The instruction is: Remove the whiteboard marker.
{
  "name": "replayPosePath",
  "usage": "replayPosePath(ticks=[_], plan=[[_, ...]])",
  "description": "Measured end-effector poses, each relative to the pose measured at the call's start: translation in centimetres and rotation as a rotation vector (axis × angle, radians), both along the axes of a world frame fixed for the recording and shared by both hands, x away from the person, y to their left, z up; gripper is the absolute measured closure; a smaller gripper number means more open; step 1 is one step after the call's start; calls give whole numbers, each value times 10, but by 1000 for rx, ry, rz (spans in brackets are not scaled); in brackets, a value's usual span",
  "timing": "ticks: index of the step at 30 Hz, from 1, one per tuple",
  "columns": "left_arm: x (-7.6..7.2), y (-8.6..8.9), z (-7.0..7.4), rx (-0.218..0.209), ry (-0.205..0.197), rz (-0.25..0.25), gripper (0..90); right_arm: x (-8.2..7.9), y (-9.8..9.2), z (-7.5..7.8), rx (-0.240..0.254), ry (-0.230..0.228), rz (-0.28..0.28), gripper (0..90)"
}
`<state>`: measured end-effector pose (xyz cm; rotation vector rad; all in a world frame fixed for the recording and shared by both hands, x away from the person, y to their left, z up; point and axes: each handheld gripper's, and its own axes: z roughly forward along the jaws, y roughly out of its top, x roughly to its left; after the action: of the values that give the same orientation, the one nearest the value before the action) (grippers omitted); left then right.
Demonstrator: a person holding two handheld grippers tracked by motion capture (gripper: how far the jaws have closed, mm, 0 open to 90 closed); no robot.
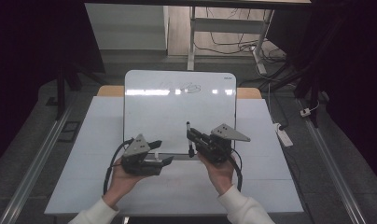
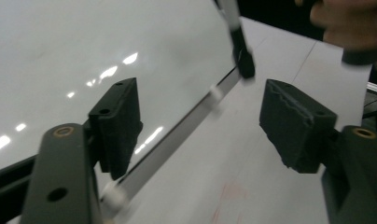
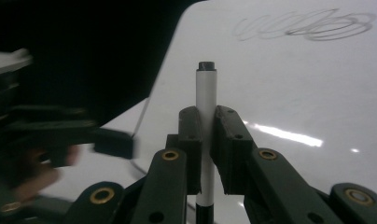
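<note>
A marker (image 3: 206, 116) is held upright in the right tongs (image 1: 191, 138) over the whiteboard (image 1: 177, 112); the left tongs (image 1: 161, 151) are kept wide, probably for its cap.

whiteboard (image 1: 177, 112) on table (image 1: 270, 186), marker (image 3: 205, 121) in right tongs (image 3: 206, 116) (upright)

Dim room with dark edges; glare streaks on the whiteboard (image 1: 177, 107), motion blur in both gripper views.
</note>
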<state>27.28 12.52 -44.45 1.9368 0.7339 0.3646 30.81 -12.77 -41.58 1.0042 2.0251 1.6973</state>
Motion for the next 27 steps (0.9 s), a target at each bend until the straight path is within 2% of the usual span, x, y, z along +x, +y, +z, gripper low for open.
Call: replayPosePath(ticks=[2, 5, 6, 7, 8, 9, 11, 12, 14, 15, 16, 19, 21, 22, 23, 25, 26, 27], plan=[[7, -17, 4, -22, 7, -35, 355, -6, 2, -3, 16, 3, 30, 807], [9, -24, 6, -32, 10, -55, 400, -11, 3, -5, 28, 4, 49, 807], [10, -27, 6, -36, 11, -63, 427, -13, 3, -6, 37, 4, 59, 807], [10, -29, 7, -34, 8, -70, 491, -17, 3, -7, 43, -2, 70, 806], [10, -30, 7, -33, 5, -72, 491, -17, 3, -7, 43, -2, 70, 806], [11, -31, 7, -38, 7, -74, 540, -19, 3, -9, 42, 2, 80, 806], [12, -31, 7, -51, 14, -87, 562, -19, 4, -10, 44, 5, 85, 806], [12, -32, 7, -59, 18, -94, 622, -21, 5, -11, 40, 2, 86, 806], [13, -33, 6, -61, 18, -103, 700, -22, 6, -12, 44, 3, 92, 806], [13, -33, 6, -60, 18, -107, 700, -22, 6, -12, 44, 3, 92, 806], [13, -33, 5, -62, 21, -111, 758, -23, 8, -13, 49, 9, 94, 805], [15, -29, 5, -72, 33, -104, 813, -24, 8, -13, 41, -8, 98, 794], [16, -26, 4, -71, 46, -116, 816, -24, 7, -12, 41, -15, 112, 769], [16, -24, 3, -68, 48, -121, 817, -23, 4, -9, 19, -36, 146, 661], [16, -23, 2, -65, 51, -128, 817, -23, 4, -9, 19, -36, 146, 661], [14, -20, 1, -59, 49, -148, 818, -17, -12, -5, -23, -57, 254, 542], [13, -18, 0, -64, 50, -162, 818, -17, -12, -5, -23, -57, 254, 542], [13, -15, -1, -72, 58, -182, 818, -12, -22, -6, -81, -58, 357, 509]])
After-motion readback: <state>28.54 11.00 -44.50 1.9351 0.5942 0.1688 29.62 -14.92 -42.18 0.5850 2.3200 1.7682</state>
